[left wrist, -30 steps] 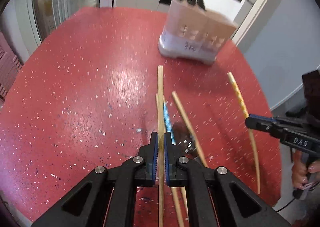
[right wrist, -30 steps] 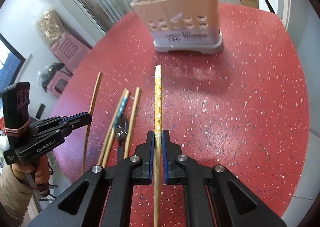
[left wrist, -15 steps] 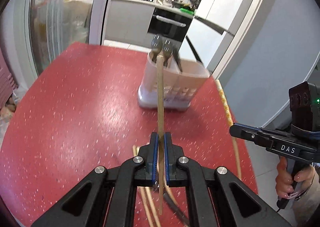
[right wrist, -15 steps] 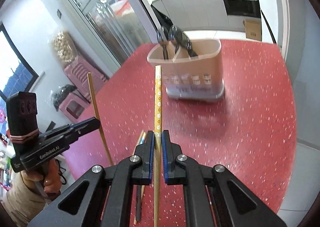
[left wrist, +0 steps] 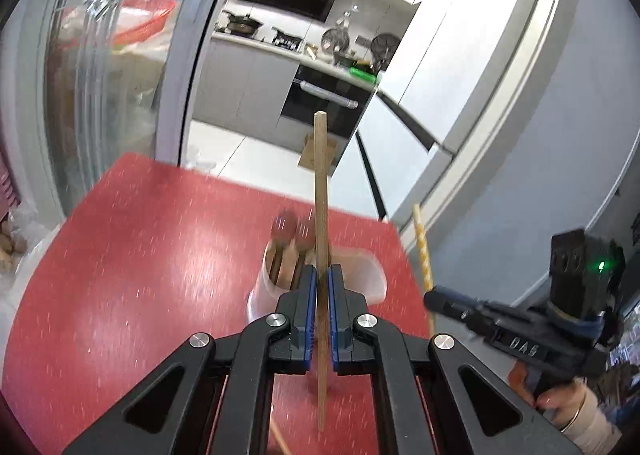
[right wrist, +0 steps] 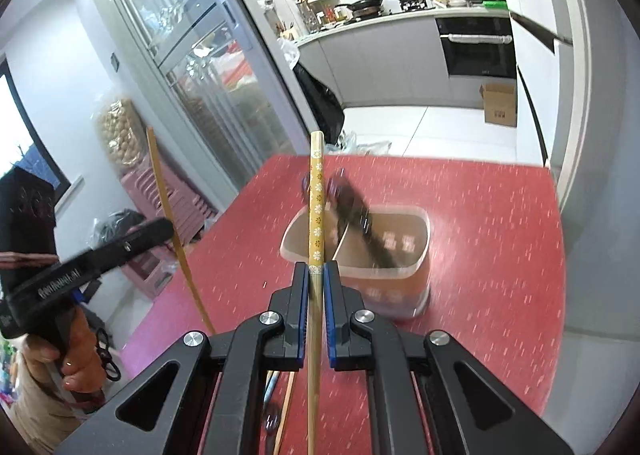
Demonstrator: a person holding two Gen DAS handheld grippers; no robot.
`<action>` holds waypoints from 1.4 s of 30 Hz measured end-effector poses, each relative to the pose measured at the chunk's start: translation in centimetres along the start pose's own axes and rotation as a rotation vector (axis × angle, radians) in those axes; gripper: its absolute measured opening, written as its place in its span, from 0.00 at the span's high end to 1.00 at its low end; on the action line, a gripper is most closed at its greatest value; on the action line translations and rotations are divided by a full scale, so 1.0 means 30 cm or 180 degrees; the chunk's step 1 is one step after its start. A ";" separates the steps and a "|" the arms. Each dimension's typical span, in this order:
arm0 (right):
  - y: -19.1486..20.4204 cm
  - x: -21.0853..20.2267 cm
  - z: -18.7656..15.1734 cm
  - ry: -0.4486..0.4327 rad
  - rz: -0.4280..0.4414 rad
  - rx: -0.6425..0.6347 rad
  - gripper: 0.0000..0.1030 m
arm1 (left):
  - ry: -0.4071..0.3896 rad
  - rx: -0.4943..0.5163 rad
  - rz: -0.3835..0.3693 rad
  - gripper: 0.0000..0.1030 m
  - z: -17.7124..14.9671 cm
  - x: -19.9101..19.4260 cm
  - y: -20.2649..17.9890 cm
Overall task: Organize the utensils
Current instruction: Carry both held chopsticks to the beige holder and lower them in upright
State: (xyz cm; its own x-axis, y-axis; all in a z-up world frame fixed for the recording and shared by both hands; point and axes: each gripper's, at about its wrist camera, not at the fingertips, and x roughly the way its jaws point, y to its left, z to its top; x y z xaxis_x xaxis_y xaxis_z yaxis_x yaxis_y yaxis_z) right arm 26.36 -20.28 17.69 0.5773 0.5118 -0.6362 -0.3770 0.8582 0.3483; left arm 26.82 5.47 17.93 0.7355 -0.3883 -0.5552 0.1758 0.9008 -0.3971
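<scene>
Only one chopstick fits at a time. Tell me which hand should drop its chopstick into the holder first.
Left, probably. The left gripper holds its plain chopstick right over the holder; the right gripper with the patterned chopstick sits a little short of it.

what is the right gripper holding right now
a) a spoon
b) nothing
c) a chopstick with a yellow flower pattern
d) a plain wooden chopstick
c: in the right wrist view the right gripper is shut on the yellow flower-patterned chopstick, held above the red table; the plain wooden chopstick is in the left gripper.
</scene>
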 end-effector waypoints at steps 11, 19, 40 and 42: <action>-0.035 0.151 0.246 -0.0343 -0.0065 -0.0115 0.92 | -0.0213 -0.0071 0.0092 0.67 0.205 0.196 0.024; -0.057 0.262 0.307 -0.0648 -0.0185 -0.0289 0.92 | -0.0319 0.0019 0.0211 0.68 0.220 0.315 0.032; 0.000 0.418 0.047 -0.0885 -0.0830 -0.1251 0.92 | -0.0278 0.0341 0.0534 0.67 -0.007 0.413 0.060; 0.010 0.412 0.029 -0.0884 -0.0850 -0.1316 0.92 | -0.0290 0.0360 0.0596 0.67 -0.021 0.407 0.062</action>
State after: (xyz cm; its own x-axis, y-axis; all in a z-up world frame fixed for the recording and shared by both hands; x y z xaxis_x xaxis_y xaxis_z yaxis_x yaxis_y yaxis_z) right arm 34.02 -13.65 10.53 0.8394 0.3178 -0.4409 -0.4118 0.9014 -0.1342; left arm 35.71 2.28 9.95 0.8173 -0.1979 -0.5411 0.0992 0.9735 -0.2062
